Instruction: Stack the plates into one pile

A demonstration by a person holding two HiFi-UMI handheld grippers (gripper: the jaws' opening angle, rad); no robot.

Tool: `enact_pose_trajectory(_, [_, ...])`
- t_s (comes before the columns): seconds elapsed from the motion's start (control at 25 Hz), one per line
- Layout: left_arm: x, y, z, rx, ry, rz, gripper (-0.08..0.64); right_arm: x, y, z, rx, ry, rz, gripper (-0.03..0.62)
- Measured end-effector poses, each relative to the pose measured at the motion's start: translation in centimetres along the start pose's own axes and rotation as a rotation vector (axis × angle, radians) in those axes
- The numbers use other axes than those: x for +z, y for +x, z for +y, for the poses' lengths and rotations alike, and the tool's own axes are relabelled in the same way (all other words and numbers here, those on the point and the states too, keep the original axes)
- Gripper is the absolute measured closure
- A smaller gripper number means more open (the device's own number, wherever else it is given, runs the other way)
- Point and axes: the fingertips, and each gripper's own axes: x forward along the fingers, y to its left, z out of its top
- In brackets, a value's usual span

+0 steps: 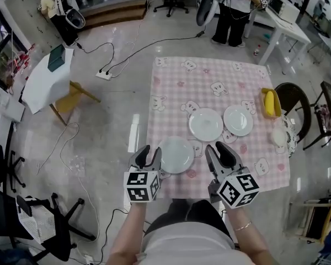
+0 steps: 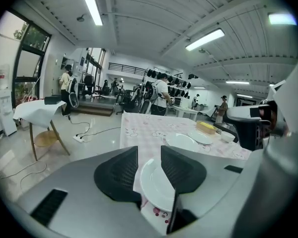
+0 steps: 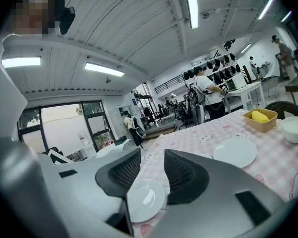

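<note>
On the pink checked tablecloth (image 1: pixel 171 81), the head view shows three white plates lying apart: the near plate (image 1: pixel 176 154) by the front edge, the middle plate (image 1: pixel 206 124) beyond it, and the far plate (image 1: pixel 238 120) just right of that. The left gripper (image 1: pixel 147 154) hangs just beside the near plate's left rim, and the right gripper (image 1: pixel 220 149) sits to that plate's right, below the middle plate. Both hold nothing. From the left gripper view, the jaws stand apart with the near plate (image 2: pixel 156 185) showing through the gap, lower down on the cloth and not pinched; the other two plates lie farther up the table. From the right gripper view, the jaws are likewise spread and unloaded, the near plate (image 3: pixel 145 200) visible low between them. Another plate lies well off to the right, probably the middle one, near a yellow tray (image 3: pixel 260 117) and a white bowl (image 3: pixel 294 128).
</note>
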Motion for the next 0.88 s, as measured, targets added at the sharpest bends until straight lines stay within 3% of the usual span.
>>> enact_pose_trajectory(0.56, [-5.5,3.2,1.0,0.02,-0.054,0.22,0.408,-0.9,1.4,-1.7,-0.015,0.031,0.026,0.454])
enact_pose_trajectory(0.88, [-7.1,4.5,1.4,0.023,-0.085,0.302,0.408,-1.9,2.4,-2.3,-0.008,0.045,0.057,0.454])
